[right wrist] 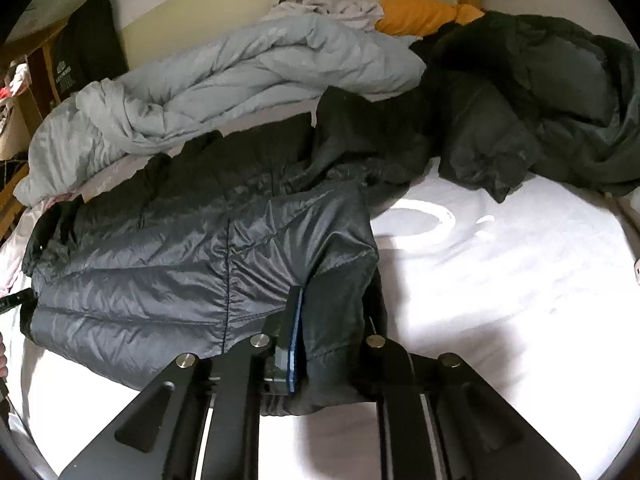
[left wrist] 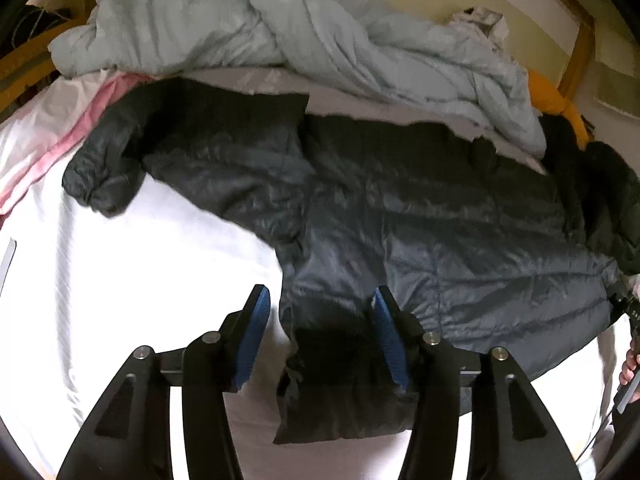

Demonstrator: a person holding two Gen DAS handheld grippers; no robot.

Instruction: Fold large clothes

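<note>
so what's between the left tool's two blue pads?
A hem corner of the dark quilted puffer jacket hangs between the left tool's pads, apparently unpinched, in the left wrist view.

The dark quilted puffer jacket [left wrist: 420,216] lies spread across the white bed sheet [left wrist: 140,264], shiny and creased, its body running sideways before me. One sleeve [left wrist: 132,160] reaches out to the left and bends at the cuff. The hem corner nearest my left claw [left wrist: 318,320] hangs bunched between its pads; my right claw [right wrist: 316,336] pinches the other folded corner of hem.
</note>
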